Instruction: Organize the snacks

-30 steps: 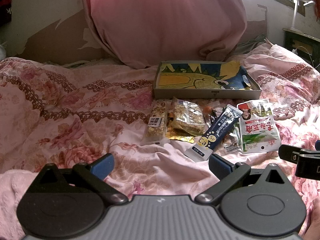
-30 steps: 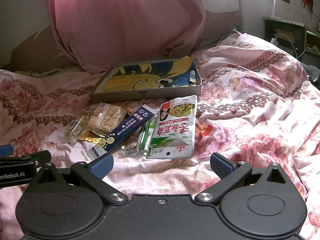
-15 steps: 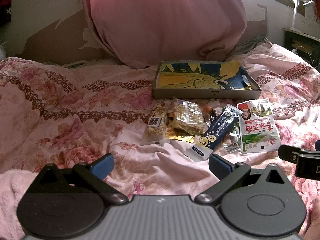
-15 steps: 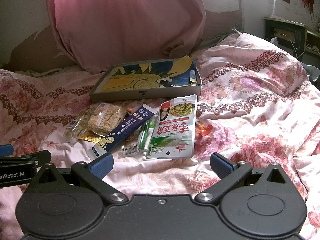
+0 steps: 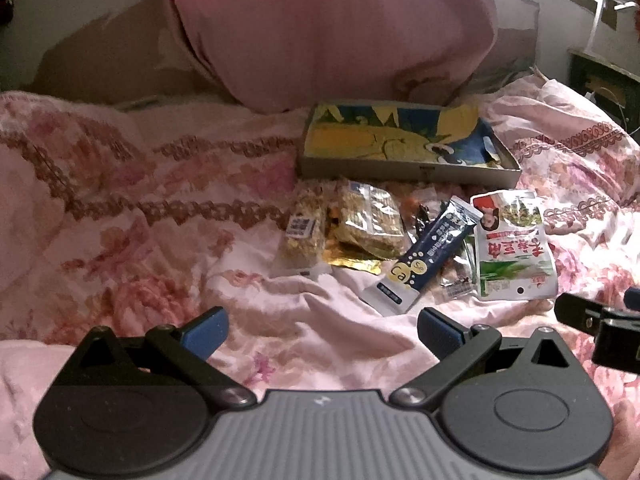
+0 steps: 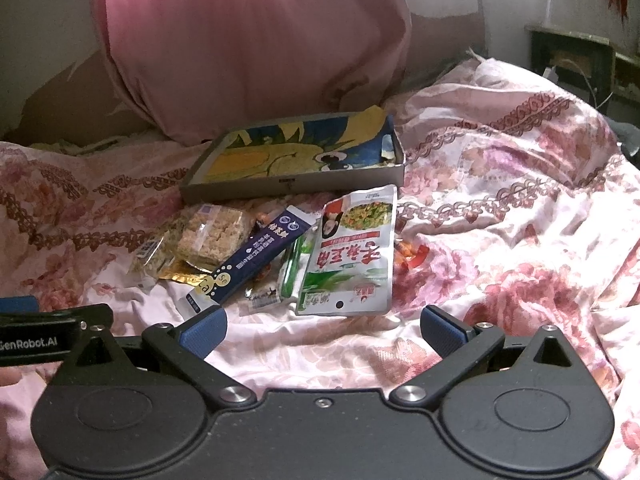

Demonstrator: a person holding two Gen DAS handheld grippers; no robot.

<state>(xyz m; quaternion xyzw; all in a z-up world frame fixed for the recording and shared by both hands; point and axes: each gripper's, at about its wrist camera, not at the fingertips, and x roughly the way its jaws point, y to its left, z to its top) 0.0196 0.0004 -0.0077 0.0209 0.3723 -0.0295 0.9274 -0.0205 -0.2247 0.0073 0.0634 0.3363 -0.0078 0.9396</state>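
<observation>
Grippers agape; snacks just ahead

Snack packets before tray

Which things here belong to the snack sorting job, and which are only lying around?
For the job: shallow box; green and white pouch; dark blue stick pack; clear cracker packs; gold wrapper; left gripper and right gripper, both open.

Just lying about: pink pillow; floral bedspread.

Both wrist views face the snacks and tray low, side by side.
</observation>
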